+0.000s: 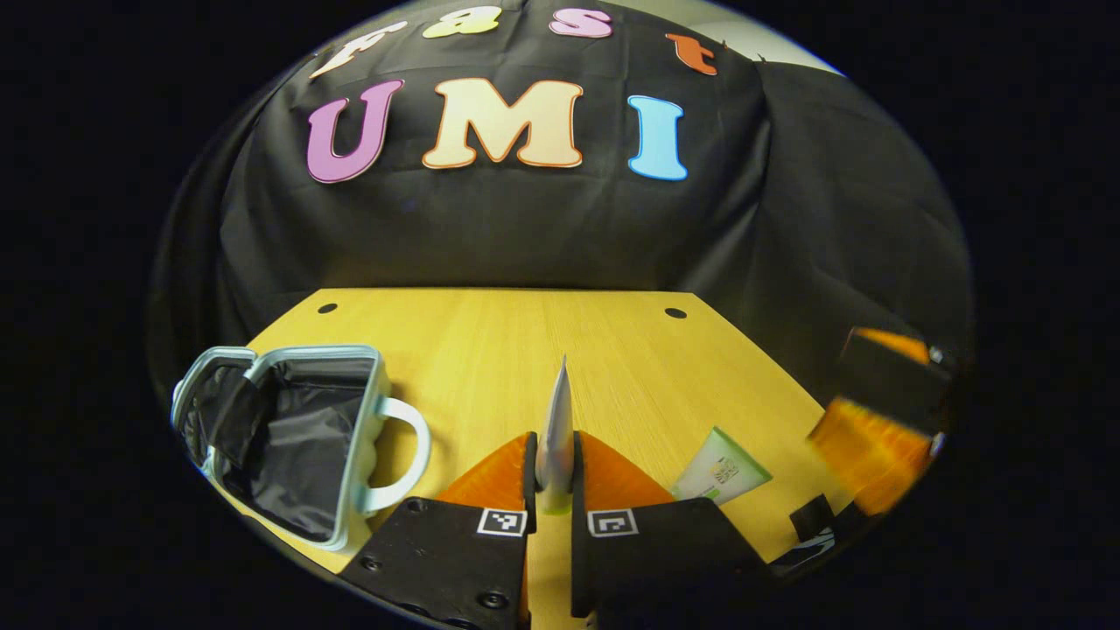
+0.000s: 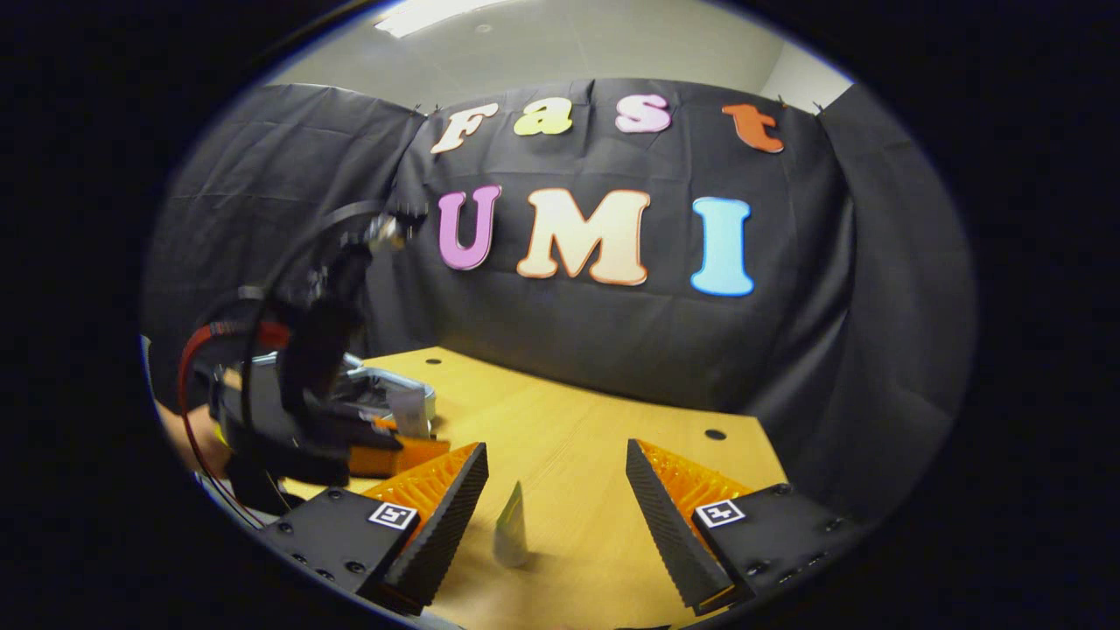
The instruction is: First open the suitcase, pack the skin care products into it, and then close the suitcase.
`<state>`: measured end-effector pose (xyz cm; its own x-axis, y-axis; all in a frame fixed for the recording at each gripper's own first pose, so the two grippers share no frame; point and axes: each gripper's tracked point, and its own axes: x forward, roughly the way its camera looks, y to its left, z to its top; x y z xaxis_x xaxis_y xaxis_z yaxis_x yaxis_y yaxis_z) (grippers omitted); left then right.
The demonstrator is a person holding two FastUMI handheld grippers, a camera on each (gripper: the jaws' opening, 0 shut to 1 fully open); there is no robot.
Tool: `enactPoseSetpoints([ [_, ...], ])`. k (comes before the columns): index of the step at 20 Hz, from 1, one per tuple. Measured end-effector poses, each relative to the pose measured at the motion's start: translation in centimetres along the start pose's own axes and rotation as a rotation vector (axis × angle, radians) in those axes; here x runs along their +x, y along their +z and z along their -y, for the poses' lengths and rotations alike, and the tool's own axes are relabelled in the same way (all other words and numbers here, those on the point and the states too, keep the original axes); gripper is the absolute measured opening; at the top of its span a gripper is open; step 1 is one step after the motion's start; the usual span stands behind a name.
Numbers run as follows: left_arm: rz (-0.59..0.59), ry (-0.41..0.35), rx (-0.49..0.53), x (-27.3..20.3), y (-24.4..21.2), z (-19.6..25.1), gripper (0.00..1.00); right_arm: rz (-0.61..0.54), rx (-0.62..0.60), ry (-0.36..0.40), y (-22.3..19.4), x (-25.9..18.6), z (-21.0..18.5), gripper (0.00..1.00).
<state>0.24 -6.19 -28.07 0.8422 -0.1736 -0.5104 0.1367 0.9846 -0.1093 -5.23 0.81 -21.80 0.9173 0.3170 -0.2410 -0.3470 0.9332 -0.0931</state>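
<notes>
tube (image 1: 555, 429) pinched in left gripper (image 1: 553, 472), above table (image 1: 525, 350)

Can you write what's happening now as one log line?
suitcase: open | left gripper: shut on tube | right gripper: open | second tube: on table

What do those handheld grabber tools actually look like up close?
The left gripper and the right gripper each have two wedge-shaped fingers with ribbed, sawtooth inner faces, bolted to black plates bearing small square black-and-white markers. In the right gripper view, black and red cables loop over the left gripper's dark body.
</notes>
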Motion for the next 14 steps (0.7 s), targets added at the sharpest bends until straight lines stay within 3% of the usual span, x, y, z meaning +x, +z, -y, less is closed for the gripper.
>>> enactPoseSetpoints([
  [6,0.024,0.098,-0.019,-4.2,2.4,-3.7,0.11,-0.179,-0.022,0.037,-8.4,2.5,-1.2,0.96],
  [10,0.013,0.161,-0.035,-5.9,1.9,-5.7,0.11,-0.255,0.017,0.064,-11.6,3.5,-1.8,0.96],
  [14,-0.017,0.202,-0.059,-7.4,0.7,-6.8,0.11,-0.285,0.027,0.101,-13.4,4.7,-3.0,0.77],
])
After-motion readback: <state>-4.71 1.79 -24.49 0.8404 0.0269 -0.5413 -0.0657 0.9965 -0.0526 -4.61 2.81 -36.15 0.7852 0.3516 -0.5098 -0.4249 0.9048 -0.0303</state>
